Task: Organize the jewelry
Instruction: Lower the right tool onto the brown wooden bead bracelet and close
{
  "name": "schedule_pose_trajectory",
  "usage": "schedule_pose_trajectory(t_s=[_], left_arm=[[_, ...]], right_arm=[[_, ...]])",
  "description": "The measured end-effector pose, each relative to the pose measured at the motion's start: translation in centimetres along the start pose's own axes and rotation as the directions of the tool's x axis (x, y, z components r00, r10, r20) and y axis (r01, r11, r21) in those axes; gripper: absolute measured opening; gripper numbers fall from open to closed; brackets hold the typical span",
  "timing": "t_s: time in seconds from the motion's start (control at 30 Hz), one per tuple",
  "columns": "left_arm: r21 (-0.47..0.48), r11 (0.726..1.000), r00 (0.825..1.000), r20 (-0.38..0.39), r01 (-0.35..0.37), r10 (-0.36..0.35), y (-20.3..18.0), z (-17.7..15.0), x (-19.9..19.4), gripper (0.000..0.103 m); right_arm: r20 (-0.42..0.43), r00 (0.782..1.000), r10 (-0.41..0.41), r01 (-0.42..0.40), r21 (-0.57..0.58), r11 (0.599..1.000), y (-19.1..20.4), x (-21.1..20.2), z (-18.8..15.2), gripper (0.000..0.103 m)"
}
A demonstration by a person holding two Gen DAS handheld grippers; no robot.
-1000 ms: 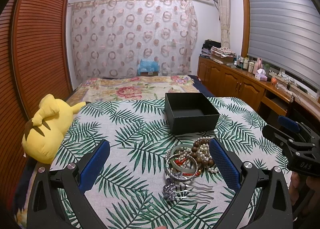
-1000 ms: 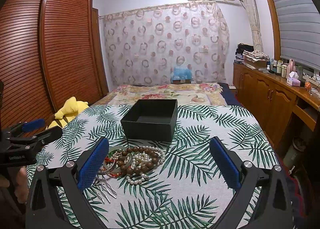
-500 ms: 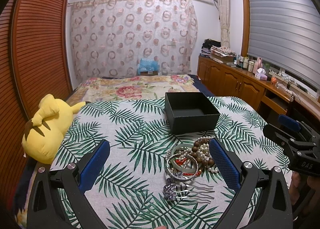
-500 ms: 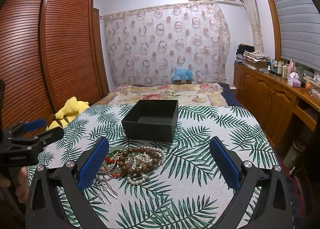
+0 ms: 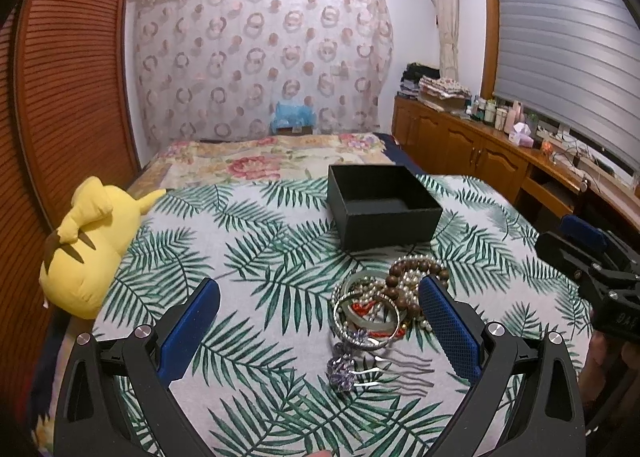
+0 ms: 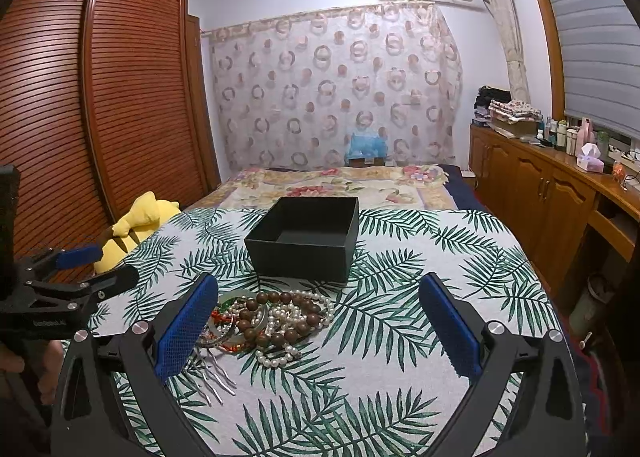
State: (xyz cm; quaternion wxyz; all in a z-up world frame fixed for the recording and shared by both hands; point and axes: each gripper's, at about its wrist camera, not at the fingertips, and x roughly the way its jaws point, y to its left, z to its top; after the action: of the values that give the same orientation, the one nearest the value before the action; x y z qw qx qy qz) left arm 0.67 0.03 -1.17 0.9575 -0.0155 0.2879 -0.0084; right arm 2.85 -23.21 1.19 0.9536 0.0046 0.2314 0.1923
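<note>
A pile of jewelry [image 5: 390, 297] lies on the palm-leaf cloth: brown wooden beads, pearl strands, bangles and a silver hair comb [image 5: 362, 367]. It also shows in the right wrist view [image 6: 272, 317]. An open, empty black box [image 5: 382, 205] stands just behind the pile and shows in the right wrist view too [image 6: 306, 243]. My left gripper [image 5: 320, 325] is open and empty, with the pile near its right finger. My right gripper [image 6: 318, 323] is open and empty, with the pile near its left finger.
A yellow plush toy [image 5: 86, 245] lies at the left edge of the table cloth [image 5: 248, 245]. A bed is behind the table. Wooden cabinets [image 6: 540, 193] with bottles run along the right wall. A louvred wardrobe [image 6: 100, 109] stands on the left.
Both views have barely shifted. The jewelry and the box lie where they were, and both grippers stay open.
</note>
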Motion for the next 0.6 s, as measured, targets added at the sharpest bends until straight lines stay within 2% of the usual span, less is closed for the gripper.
schedule_pose_trajectory(t_s=[0.27,0.47,0.6], left_arm=[[0.046,0.998,0.994,-0.102,0.038,-0.033,-0.1,-1.5,1.9,0.096],[0.076,0.993,0.982,-0.171,0.09,-0.076,-0.1,-2.2,3.5,0.096],[0.118,0.988,0.977,-0.199,0.098,-0.073,-0.8,-2.6,4.3,0.096]], right_arm=[[-0.026,1.0,0.003,-0.004,-0.02,1.0,-1.0,1.1,-1.8,0.101],[-0.054,0.999,-0.005,0.002,-0.058,0.998,-1.1,2.1,-3.3,0.101],[-0.084,0.996,0.003,-0.009,-0.073,0.997,-1.5,2.7,-4.1,0.101]])
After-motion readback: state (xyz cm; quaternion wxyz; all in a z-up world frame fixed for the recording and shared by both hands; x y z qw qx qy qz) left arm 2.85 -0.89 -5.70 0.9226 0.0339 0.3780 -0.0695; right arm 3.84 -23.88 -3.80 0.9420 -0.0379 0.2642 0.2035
